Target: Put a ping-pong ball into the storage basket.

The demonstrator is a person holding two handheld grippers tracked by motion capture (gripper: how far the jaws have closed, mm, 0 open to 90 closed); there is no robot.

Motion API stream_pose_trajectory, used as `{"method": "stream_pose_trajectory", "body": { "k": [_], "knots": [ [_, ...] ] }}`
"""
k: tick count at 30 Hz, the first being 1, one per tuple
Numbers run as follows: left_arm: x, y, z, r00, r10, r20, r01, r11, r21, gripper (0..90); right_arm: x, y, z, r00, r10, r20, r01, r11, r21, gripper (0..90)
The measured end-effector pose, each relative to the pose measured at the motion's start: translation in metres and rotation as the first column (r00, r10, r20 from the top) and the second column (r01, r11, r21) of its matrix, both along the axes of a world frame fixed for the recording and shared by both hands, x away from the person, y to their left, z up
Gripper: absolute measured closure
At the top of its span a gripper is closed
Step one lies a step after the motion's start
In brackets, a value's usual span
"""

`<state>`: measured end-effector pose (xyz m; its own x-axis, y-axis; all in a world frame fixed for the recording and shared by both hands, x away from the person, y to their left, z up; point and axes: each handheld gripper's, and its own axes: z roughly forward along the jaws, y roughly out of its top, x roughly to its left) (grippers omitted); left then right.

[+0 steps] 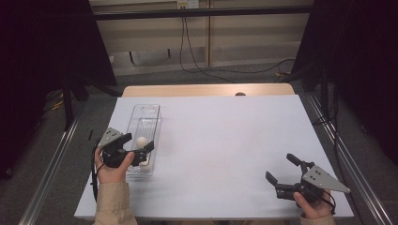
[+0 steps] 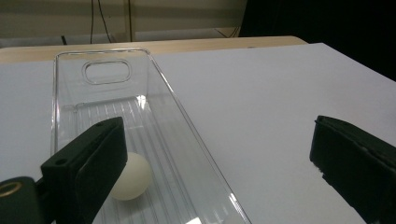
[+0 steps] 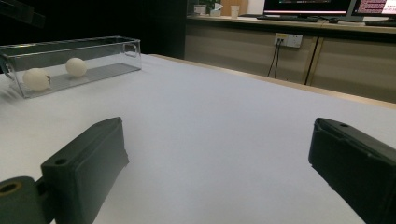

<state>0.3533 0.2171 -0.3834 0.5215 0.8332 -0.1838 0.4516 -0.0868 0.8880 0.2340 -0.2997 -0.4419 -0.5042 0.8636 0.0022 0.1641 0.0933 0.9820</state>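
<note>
A clear plastic tray (image 1: 155, 123) lies lengthwise on the left of the white table (image 1: 225, 136). Two white egg-like balls rest in it: one (image 1: 141, 140) mid-tray and one (image 1: 146, 163) at its near end. My left gripper (image 1: 139, 141) hovers open over the near part of the tray, gripping nothing. In the left gripper view one ball (image 2: 133, 179) sits on the tray floor (image 2: 140, 116), half behind the left jaw. My right gripper (image 1: 279, 166) is held open at the near right, far from the tray. Its view shows the tray (image 3: 107, 56) and both balls (image 3: 75, 66) (image 3: 36, 79) far off.
The white sheet covers a wooden tabletop whose far edge (image 1: 206, 89) shows. Metal rails (image 1: 56, 150) run along both sides, with dark curtains beyond. Cables (image 1: 197, 65) lie on the floor behind the table. A counter with monitors (image 3: 303, 7) stands beyond the table.
</note>
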Motion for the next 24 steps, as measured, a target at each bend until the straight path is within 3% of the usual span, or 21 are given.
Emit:
{"method": "stream_pose_trajectory", "body": {
  "k": [24],
  "knots": [
    [-0.014, 0.005, -0.008, 0.9987, 0.008, 0.05, -0.008, 1.0, -0.006, 4.7, 0.0, 0.0, 0.0, 1.0, 0.004, 0.001, -0.004, 1.0, -0.004, 3.4]
  ]
}}
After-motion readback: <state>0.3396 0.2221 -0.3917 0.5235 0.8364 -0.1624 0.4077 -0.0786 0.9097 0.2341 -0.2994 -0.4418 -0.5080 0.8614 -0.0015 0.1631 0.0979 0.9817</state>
